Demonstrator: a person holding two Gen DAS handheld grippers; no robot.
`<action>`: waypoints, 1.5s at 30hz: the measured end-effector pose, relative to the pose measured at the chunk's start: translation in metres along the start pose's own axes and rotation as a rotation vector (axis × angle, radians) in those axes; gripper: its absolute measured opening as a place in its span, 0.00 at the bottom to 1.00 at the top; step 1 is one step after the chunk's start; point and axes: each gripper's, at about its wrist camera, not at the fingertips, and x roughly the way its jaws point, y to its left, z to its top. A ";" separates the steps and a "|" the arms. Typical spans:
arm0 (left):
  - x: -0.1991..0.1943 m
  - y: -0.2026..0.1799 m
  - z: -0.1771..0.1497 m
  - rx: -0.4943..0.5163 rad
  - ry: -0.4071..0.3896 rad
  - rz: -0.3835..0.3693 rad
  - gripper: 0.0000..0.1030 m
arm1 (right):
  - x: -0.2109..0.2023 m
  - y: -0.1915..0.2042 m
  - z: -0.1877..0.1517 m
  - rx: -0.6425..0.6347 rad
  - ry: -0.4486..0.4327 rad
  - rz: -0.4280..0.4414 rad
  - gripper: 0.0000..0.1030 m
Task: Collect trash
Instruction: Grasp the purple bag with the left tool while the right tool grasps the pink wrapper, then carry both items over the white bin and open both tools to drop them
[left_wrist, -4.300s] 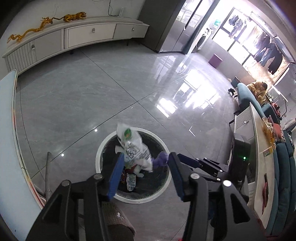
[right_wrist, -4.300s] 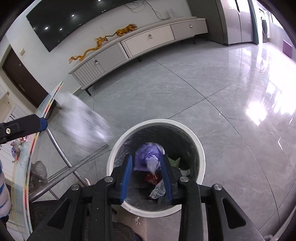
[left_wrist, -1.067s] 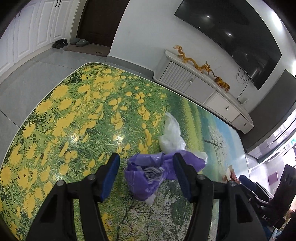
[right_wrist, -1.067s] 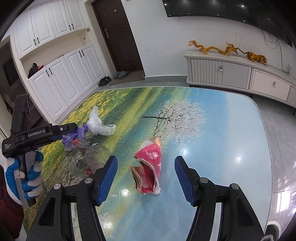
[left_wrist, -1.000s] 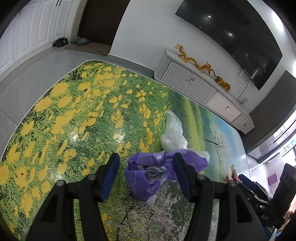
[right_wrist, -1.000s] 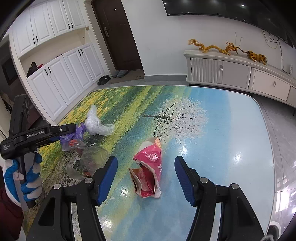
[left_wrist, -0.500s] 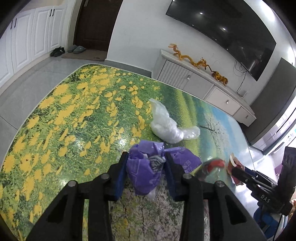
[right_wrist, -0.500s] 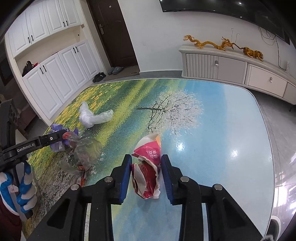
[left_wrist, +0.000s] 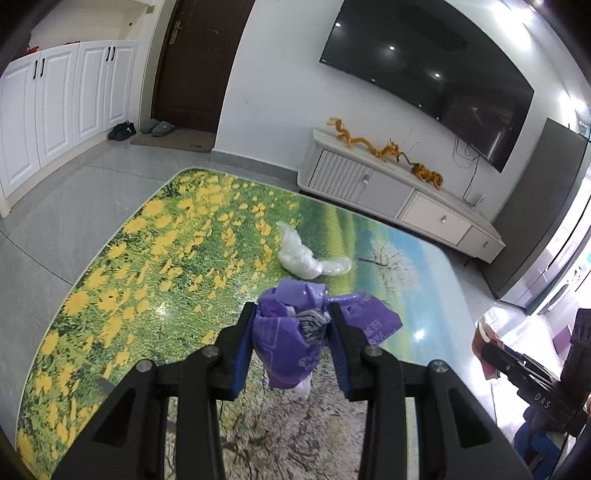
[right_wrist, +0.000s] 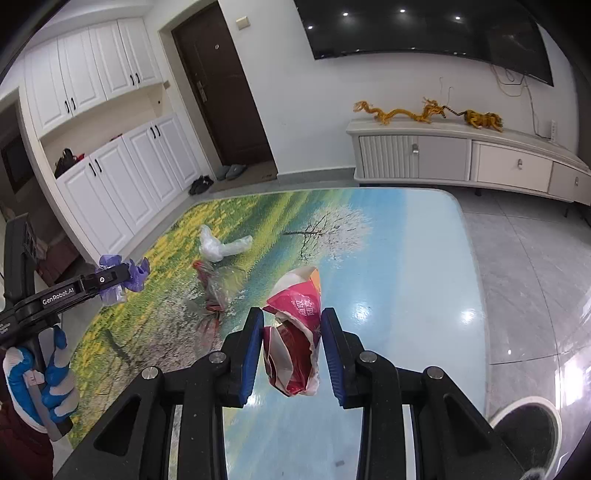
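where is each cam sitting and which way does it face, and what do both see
Left wrist: on the left gripper, facing along its fingers over the table toward the TV wall; holds a purple bag.
Right wrist: on the right gripper, facing the door; holds a red wrapper; gloved left hand shows.
Shared: white bag.

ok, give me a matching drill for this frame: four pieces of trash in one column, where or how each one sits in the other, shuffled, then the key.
Things
1. purple plastic bag
2. red snack wrapper
3. white plastic bag
4. clear bag with red scraps

States
A. lying on the table, by the yellow flowers
B. pinched in the right gripper
C. lying on the table, between the white bag and the red wrapper
D. pinched in the left gripper

Pairs: 1-D, 2-B, 3-A, 4-C
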 end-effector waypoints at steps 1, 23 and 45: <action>-0.007 -0.001 0.000 0.001 -0.009 -0.001 0.34 | -0.010 -0.001 -0.002 0.004 -0.012 -0.003 0.29; -0.110 -0.082 -0.012 0.103 -0.104 -0.079 0.35 | -0.173 -0.041 -0.039 0.100 -0.252 -0.103 0.29; 0.000 -0.324 -0.087 0.503 0.196 -0.273 0.35 | -0.209 -0.209 -0.121 0.415 -0.217 -0.343 0.29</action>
